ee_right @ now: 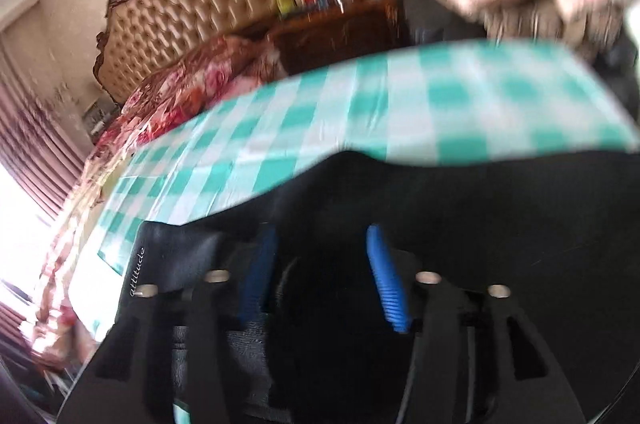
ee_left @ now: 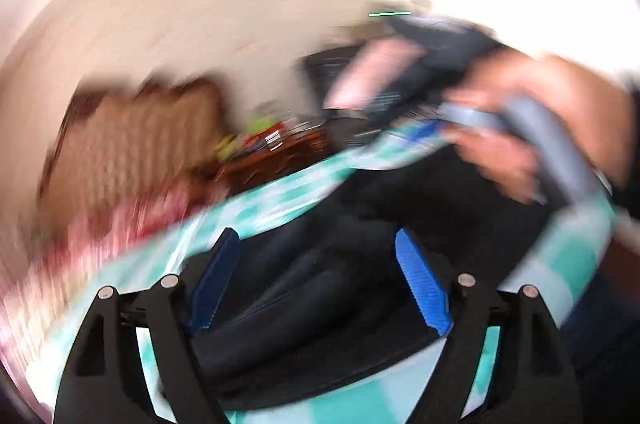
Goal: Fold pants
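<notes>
Left fingers: the left gripper (ee_left: 318,280) stands with its blue fingers (ee_left: 420,284) spread wide and nothing pressed between them; dark cloth shows through the gap, lying below and ahead
Right fingers: the right gripper (ee_right: 320,276) is spread wide too, its blue fingers (ee_right: 386,284) apart, with black fabric in the gap but no pad visibly pressing on it
Pants: the black pants (ee_left: 360,264) lie bunched on the checked tablecloth (ee_right: 360,111), directly under and ahead of both grippers; a lettered band (ee_right: 138,272) sits at the near left in the right wrist view
Long axis: judging from the right wrist view, the cloth runs mostly across the picture, left to right; motion blur keeps the folds and edges uncertain
Nearer hand: both hover close over the fabric; the right gripper seems nearer, as the pants fill the lower half of its view
Other hand: in the left wrist view a hand (ee_left: 540,127) holding the other gripper's grey handle crosses the upper right, above the far end of the pants
Worktop: the teal and white cloth stretches bare beyond the pants
Surroundings: a tufted headboard (ee_right: 192,23), a floral bedspread (ee_right: 192,83) and a dark cabinet (ee_right: 340,31) with small bottles stand well apart
Obstruction: nothing lies between fingers and pants; the only risk I judge is the two grippers crowding each other
</notes>
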Demonstrator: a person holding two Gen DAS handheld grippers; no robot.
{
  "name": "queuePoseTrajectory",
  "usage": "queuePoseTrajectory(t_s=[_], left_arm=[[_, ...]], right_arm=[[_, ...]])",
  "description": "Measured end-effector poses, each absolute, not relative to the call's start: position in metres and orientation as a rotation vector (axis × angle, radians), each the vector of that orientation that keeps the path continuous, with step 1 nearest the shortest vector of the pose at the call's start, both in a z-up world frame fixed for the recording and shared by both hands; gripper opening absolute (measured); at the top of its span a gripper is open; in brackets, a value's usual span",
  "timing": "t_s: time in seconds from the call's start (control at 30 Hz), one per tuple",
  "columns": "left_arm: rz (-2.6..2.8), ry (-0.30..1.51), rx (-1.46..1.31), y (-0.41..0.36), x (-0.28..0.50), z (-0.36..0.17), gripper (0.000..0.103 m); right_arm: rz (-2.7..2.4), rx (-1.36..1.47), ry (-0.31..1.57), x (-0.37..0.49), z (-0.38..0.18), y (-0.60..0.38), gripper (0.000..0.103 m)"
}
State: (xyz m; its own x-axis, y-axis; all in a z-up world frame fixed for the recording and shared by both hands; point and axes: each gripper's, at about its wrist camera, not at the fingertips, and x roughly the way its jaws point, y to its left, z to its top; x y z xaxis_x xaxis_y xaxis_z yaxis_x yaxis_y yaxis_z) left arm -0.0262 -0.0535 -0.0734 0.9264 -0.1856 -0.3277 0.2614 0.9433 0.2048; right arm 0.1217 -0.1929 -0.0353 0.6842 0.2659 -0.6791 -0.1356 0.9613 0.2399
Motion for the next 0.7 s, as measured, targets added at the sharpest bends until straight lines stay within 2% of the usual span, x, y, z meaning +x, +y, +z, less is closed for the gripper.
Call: queuePoseTrajectory(t_s=[0.07,0.23,0.33,0.7], left_arm=[[-0.162,0.423,0.059,-0.003,-0.006,-0.067,0.085],[0.071,0.646,-0.13,0.1,0.028,-0.071,0.086],[0.089,0.677,-0.136,0.112,0.022,-0.068,0.101],[-0.094,0.613,-0.093,0.092,0.02,-0.06,0.101]], right_arm=[[0.213,0.067,0.72,0.108,-0.025,-0.176,0.09],[0.17,-0.098,0.659,0.088,-0.03,-0.134,0.096],[0.19,-0.169,0.678,0.084,-0.043,-0.11,0.096],[0.263,-0.144,0.793,0.076,-0.071,-0.078,0.096]])
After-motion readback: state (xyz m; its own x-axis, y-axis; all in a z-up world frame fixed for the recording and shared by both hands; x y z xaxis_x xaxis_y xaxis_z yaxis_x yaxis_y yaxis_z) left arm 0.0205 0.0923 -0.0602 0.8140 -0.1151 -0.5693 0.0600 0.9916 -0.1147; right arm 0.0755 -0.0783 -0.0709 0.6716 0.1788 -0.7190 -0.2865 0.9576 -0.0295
